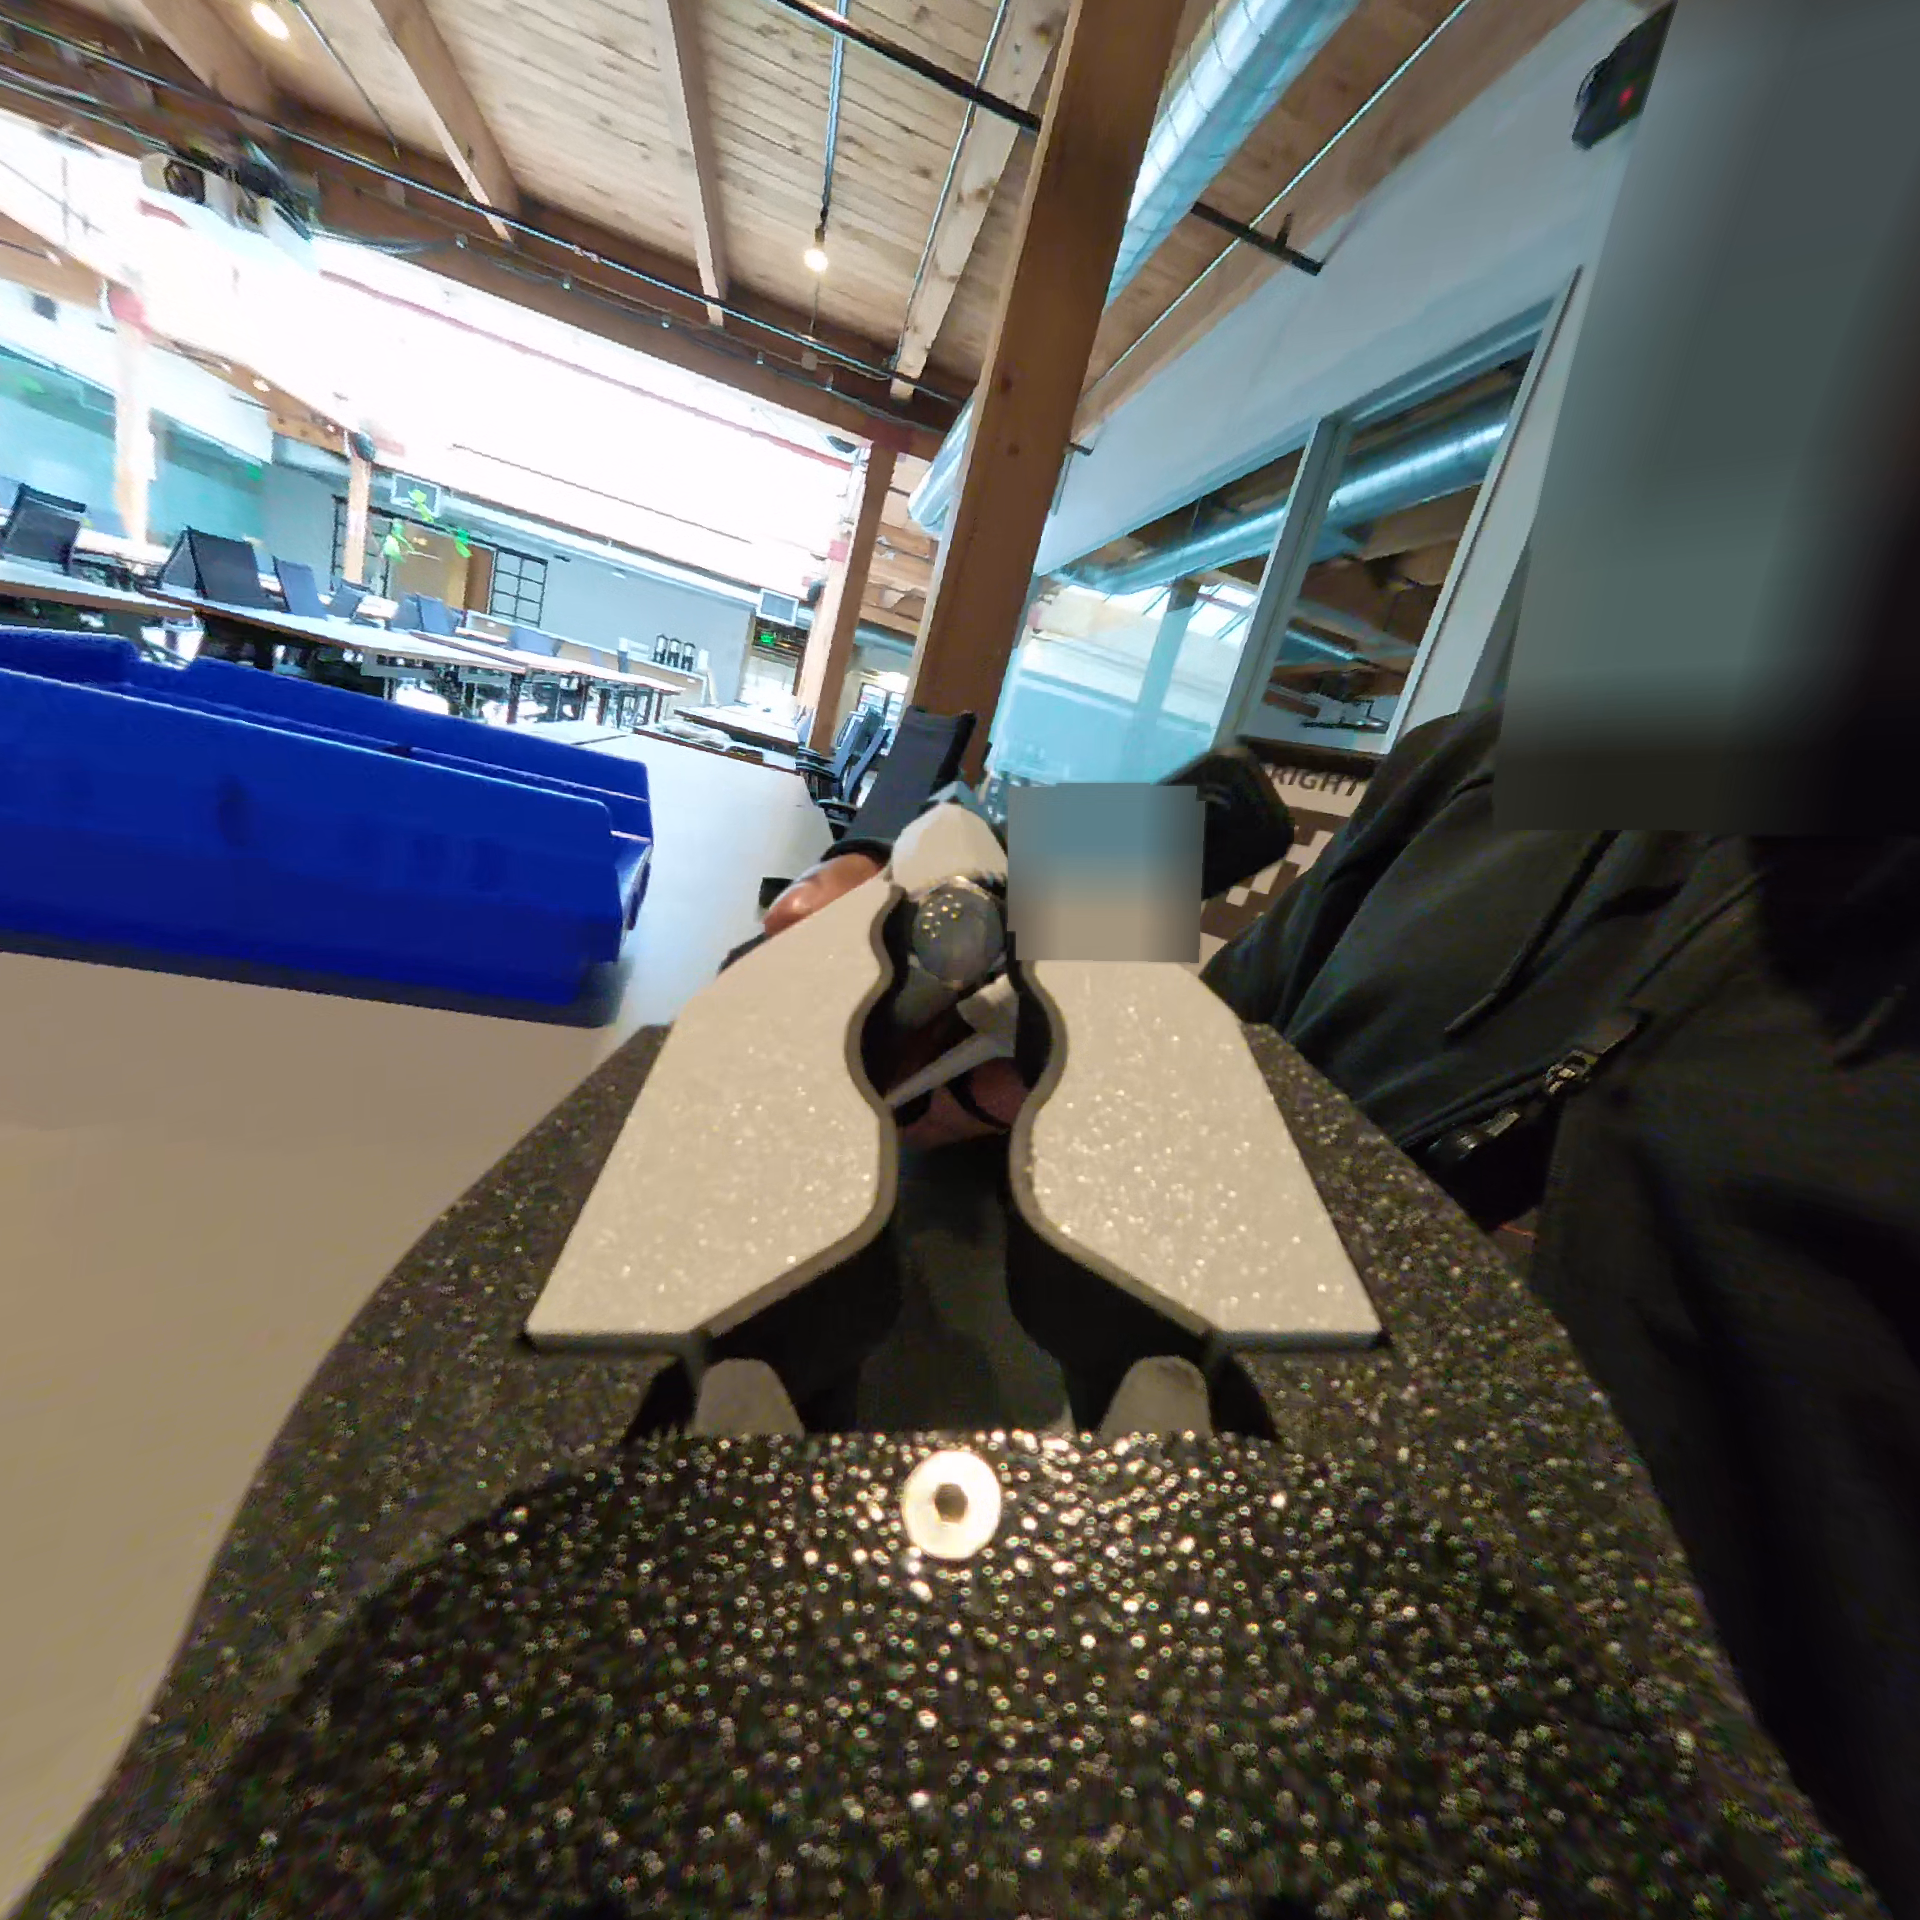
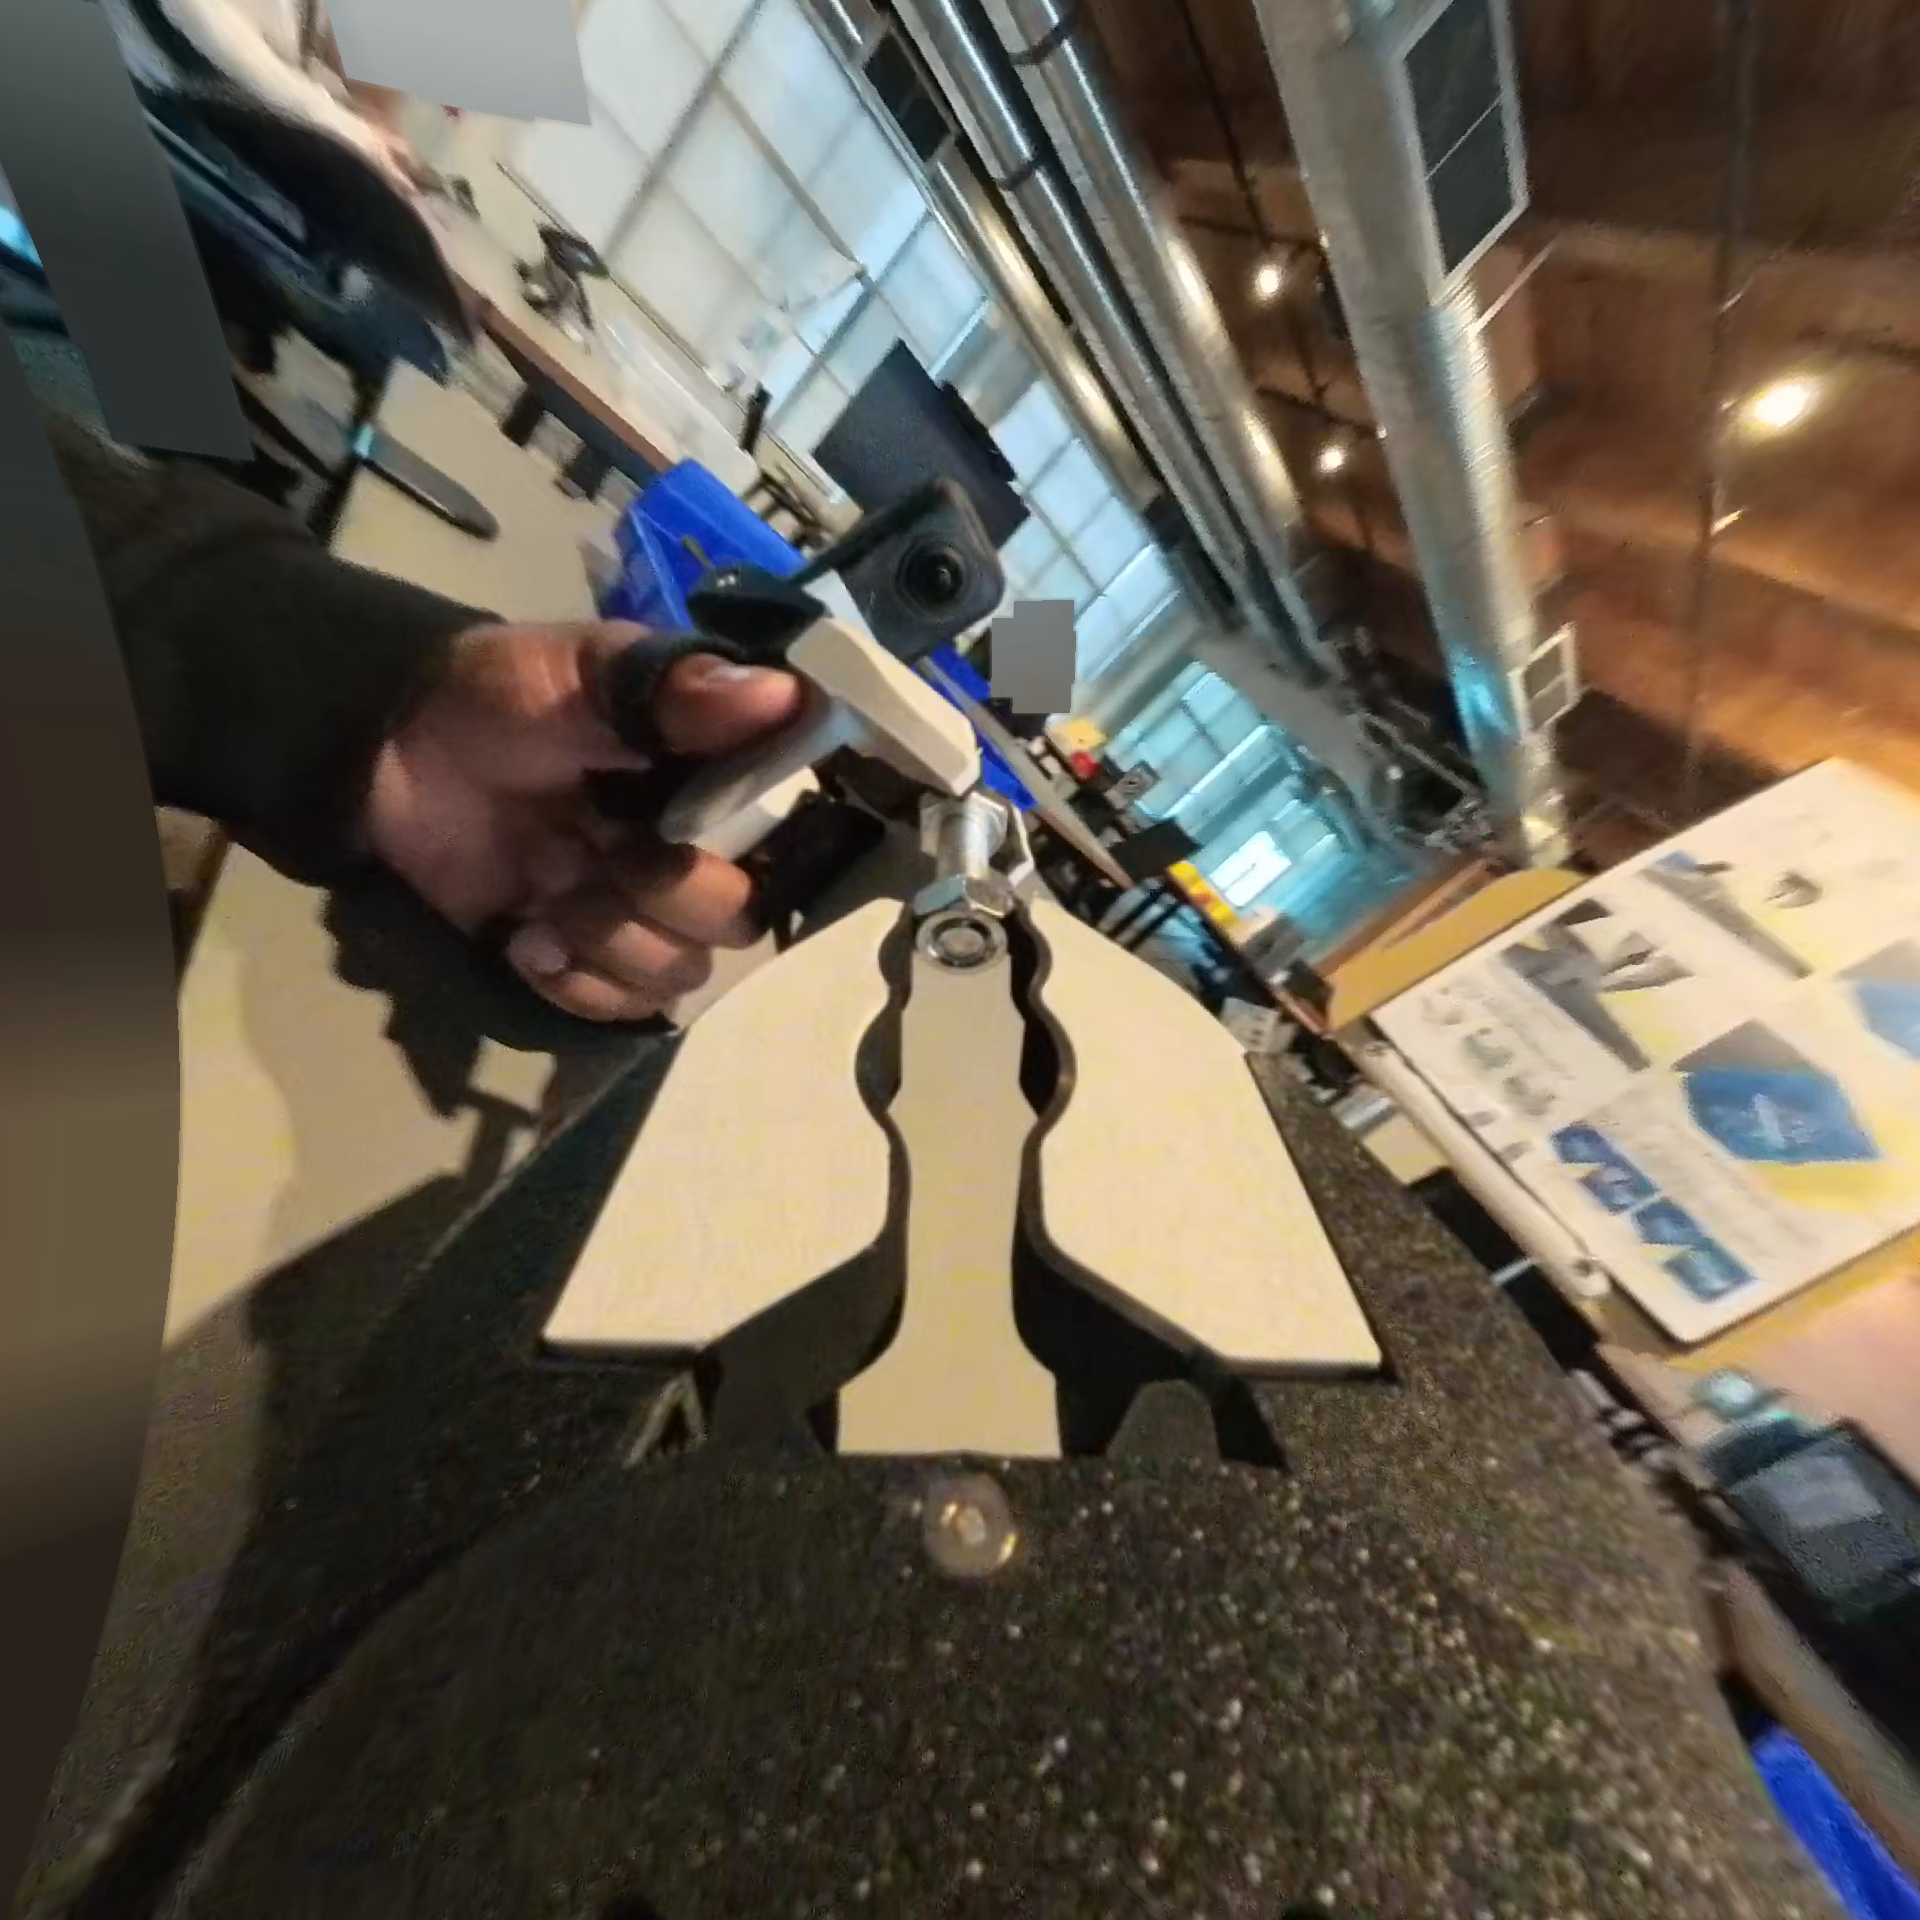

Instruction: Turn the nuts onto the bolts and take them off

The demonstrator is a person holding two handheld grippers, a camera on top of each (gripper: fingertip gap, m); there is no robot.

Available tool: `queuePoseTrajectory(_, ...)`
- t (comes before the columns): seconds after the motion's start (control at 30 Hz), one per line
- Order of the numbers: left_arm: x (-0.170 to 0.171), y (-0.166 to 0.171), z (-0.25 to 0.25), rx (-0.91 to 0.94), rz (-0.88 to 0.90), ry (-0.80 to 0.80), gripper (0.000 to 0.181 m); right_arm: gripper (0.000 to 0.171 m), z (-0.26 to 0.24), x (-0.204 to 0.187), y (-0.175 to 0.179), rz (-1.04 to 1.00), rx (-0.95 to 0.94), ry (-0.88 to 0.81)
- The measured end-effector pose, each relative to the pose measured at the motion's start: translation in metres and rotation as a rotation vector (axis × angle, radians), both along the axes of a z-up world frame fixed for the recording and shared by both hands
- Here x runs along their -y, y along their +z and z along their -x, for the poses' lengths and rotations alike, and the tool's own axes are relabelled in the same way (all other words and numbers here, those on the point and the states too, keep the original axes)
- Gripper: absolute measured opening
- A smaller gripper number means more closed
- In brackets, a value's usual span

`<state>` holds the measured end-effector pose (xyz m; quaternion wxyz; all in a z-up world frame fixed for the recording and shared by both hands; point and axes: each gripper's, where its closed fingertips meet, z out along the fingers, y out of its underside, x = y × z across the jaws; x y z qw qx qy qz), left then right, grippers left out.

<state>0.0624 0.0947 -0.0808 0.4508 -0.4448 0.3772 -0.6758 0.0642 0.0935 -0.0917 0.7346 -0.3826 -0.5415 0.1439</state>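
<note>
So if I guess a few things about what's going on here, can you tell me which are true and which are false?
1. The left tool grips a metal bolt. True.
2. The nut lies loose on the table. False: it sits on the bolt's end, between the right tool's fingertips.
3. A blue bin stands on the table. True.
4. The hand holding the left tool wears a thick glove. False: it is bare, with only a black loop round one finger.
</note>
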Motion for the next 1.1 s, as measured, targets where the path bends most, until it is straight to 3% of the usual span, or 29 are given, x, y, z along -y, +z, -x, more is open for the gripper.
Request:
queuePoseTrajectory(0.1,0.003,0.004,0.002,0.033,0.001,-0.019,0.016,0.026,0.001,0.003,0.001,-0.001,-0.007,0.006)
queuePoseTrajectory(0.2,0.002,0.008,0.006,0.068,0.01,-0.02,0.017,0.036,-0.001,0.002,0.004,0.155,-0.07,0.088)
queuePoseTrajectory(0.4,0.004,0.01,0.005,0.056,-0.073,0.039,0.017,0.033,-0.004,0.008,0.01,0.54,-0.186,0.357)
queuePoseTrajectory(0.57,0.006,0.006,-0.001,-0.005,-0.15,0.089,0.017,0.029,-0.003,0.008,0.008,0.62,-0.19,0.401)
queuePoseTrajectory(0.73,0.004,0.0,-0.005,-0.048,-0.139,0.087,0.017,0.019,0.001,0.003,-0.001,0.509,-0.108,0.291)
queuePoseTrajectory(0.93,0.0,-0.001,-0.003,-0.023,-0.042,0.037,0.017,0.019,0.002,-0.003,-0.003,0.013,0.021,-0.029)
queuePoseTrajectory(1.0,0.001,0.001,-0.002,-0.007,-0.044,0.031,0.016,0.026,0.004,0.001,-0.003,0.002,0.022,-0.021)
queuePoseTrajectory(1.1,0.003,0.005,0.001,0.022,-0.056,0.032,0.016,0.039,0.002,0.004,0.003,0.141,-0.051,0.077)
